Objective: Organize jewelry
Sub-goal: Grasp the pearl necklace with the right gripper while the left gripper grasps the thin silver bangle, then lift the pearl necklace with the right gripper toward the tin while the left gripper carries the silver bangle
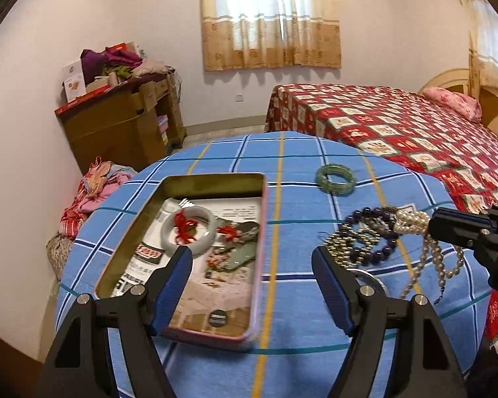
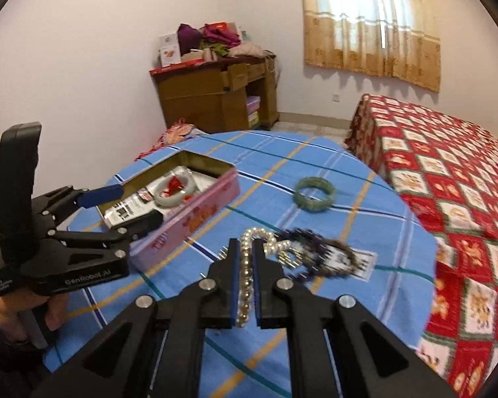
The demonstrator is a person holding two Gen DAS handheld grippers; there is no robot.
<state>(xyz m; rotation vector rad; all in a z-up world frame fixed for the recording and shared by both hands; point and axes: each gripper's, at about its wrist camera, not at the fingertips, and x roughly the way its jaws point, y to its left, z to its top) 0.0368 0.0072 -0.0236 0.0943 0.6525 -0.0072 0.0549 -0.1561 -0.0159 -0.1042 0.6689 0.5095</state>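
Centrally, a round table (image 1: 282,328) draped in a blue plaid cloth (image 2: 315,152) carries the jewelry. On its left part lies an open pink tin (image 1: 260,265), lined with printed paper and holding a pale bangle (image 1: 188,230) tied with red cord. Toward the far right of the table rests a green bangle (image 1: 334,181), well apart from the tin. Nearer, on the right, a tangle of dark beads (image 1: 378,245) and small gold beads lies on the cloth, touching a pearl necklace (image 2: 249,265). The right gripper (image 2: 245,248) has its jaws closed narrowly on the pearl strand, part of which loops above the fingertips while the rest hangs below. The left gripper (image 1: 252,255) hovers over the near right part of the tin with its jaws wide and nothing between them. Behind the table, on the right, stands a bed (image 1: 415,132) with a red and white patterned cover and a pink pillow (image 1: 453,101). Against the far wall a wooden cabinet (image 1: 123,122) bears boxes and piled clothes, and a beige curtain (image 1: 270,16) covers the window. More clothes (image 1: 89,192) lie heaped beyond the table's left edge.
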